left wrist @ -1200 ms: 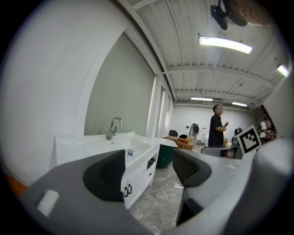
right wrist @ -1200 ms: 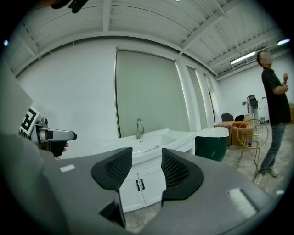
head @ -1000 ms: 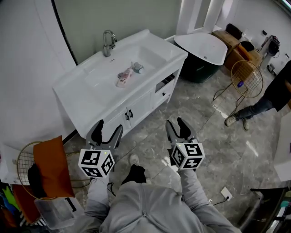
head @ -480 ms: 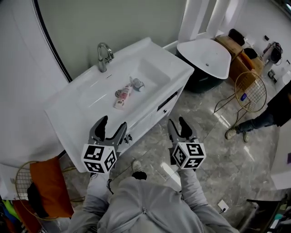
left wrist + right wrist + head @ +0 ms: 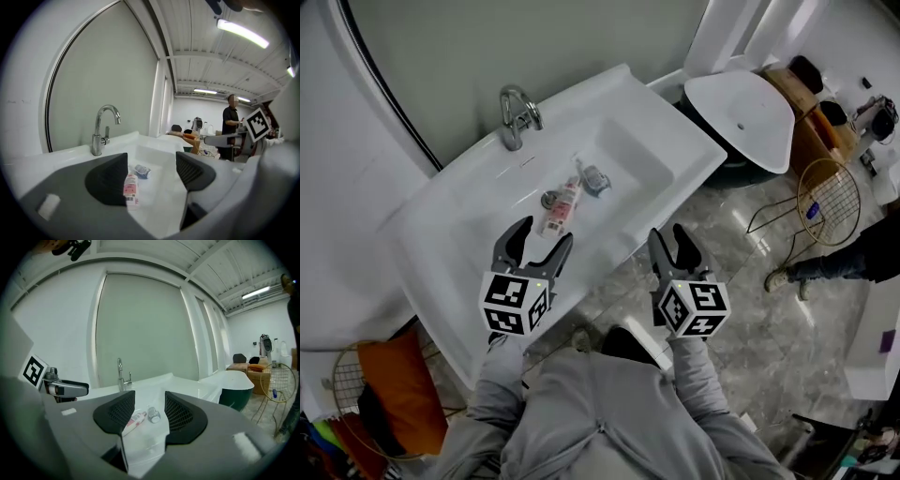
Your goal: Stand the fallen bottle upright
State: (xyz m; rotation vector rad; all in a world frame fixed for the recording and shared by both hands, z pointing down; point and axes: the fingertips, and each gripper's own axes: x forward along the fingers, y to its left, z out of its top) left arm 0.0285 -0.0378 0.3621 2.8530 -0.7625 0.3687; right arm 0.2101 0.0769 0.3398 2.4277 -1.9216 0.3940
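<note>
Bottle point(image 5: 560, 207) lies on its side in sink basin point(image 5: 478, 202). Left claw point(image 5: 543, 236) and right claw point(image 5: 668, 236): both released, empty.

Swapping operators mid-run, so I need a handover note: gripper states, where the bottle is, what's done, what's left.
Left gripper: open, empty, held over the near edge of the sink.
Right gripper: open, empty, in front of the sink's near edge, off to the right.
Bottle: lying on its side in the basin, pink-and-white label showing, a small grey item just beyond it and the faucet behind.
Done: nothing yet; neither gripper touches the bottle.
Left: reach in, grasp the bottle, stand it upright, release. The left gripper looks the closer one.
</note>
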